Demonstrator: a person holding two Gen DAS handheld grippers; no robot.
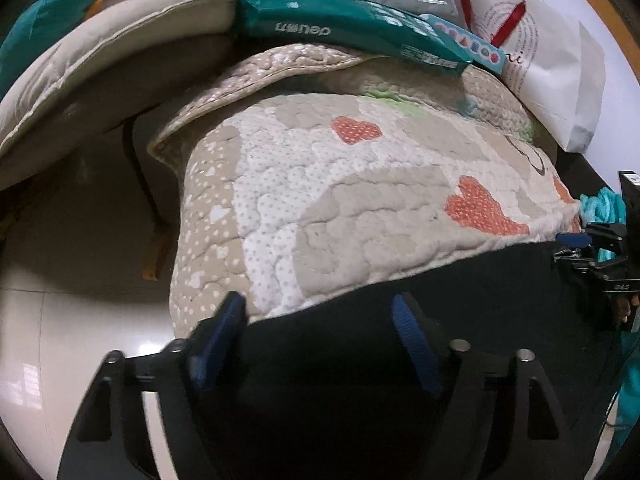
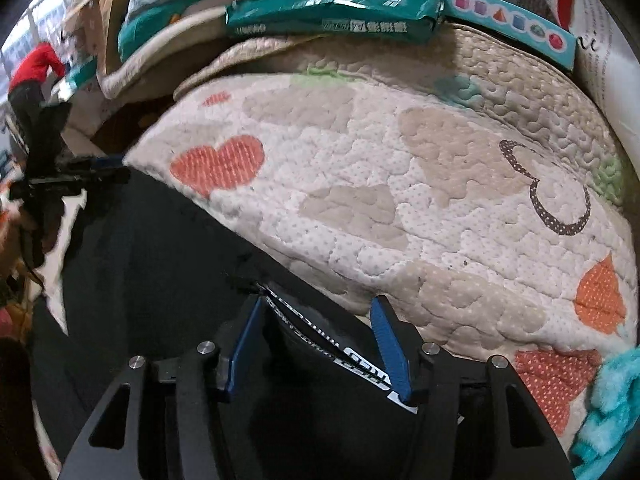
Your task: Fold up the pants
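Black pants lie on a quilted heart-print cover. My left gripper is open, its blue pads straddling the pants' edge near the cover's left corner. In the right wrist view the pants spread to the left, and their waistband with white lettering sits between the fingers of my right gripper, which is open around it. The right gripper also shows at the far right of the left wrist view; the left gripper shows at the far left of the right wrist view.
A green packet and a blue box lie at the cover's far edge, a white paper bag to the right. A beige cushion and tiled floor are at left. A teal fuzzy cloth lies at right.
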